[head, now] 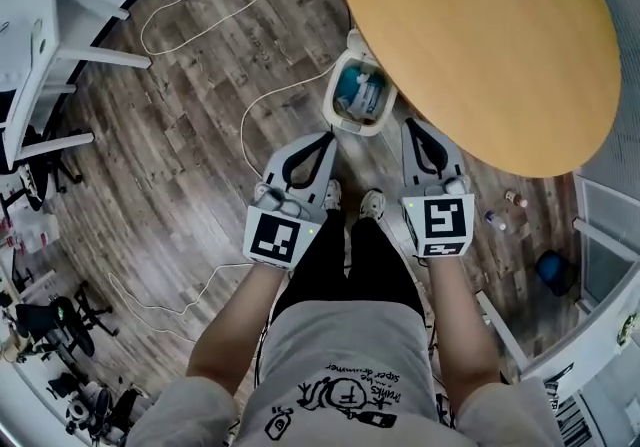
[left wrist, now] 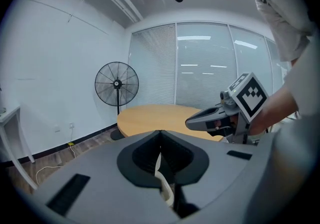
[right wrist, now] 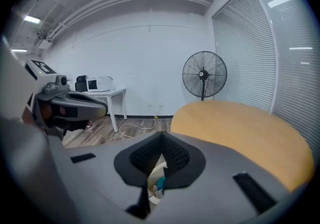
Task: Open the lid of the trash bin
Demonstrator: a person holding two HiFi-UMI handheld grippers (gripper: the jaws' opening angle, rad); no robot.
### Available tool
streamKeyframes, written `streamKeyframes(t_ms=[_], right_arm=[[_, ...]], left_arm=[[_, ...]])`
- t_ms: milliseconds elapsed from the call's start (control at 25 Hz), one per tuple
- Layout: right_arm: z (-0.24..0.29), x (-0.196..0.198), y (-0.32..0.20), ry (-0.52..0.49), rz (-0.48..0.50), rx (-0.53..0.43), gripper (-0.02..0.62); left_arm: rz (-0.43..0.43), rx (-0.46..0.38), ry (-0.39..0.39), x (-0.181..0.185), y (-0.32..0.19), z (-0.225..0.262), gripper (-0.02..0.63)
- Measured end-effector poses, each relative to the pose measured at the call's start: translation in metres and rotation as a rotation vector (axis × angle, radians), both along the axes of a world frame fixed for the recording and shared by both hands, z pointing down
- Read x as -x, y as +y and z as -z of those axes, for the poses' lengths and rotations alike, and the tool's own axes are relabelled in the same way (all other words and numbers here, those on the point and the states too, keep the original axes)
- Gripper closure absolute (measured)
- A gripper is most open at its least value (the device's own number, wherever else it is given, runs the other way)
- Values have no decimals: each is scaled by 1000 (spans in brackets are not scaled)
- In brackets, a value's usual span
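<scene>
Hovering near trash bin (head: 358, 95): left tool (head: 328, 139), right tool (head: 410, 126), jaws together.

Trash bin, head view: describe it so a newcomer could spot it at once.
Find the big round wooden table at upper right. At its left edge, on the plank floor, stands the trash bin, partly tucked under the tabletop. It is the only pale, rounded-square tub there, with blue rubbish showing inside.

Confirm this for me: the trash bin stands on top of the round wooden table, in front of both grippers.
Wrong in one respect. The trash bin stands on the wood floor, partly under the edge of the round wooden table, not on top of it, as the head view shows. It is in front of the left gripper and the right gripper.
</scene>
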State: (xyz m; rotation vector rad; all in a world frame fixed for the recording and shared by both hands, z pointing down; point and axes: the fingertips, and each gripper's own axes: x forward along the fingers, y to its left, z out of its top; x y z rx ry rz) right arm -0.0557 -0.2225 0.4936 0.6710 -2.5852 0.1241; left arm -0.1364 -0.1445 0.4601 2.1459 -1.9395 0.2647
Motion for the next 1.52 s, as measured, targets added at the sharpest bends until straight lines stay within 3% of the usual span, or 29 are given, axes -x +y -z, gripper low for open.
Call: streamKeyframes(t_ms=[680, 1520], right_arm=[[171, -39, 18, -121, 16, -79, 588], [305, -40, 69, -250, 102, -144, 588]], left_arm=[[-10, -118, 19, -20, 18, 173, 591], [-28, -225, 35, -32, 57, 287, 591]])
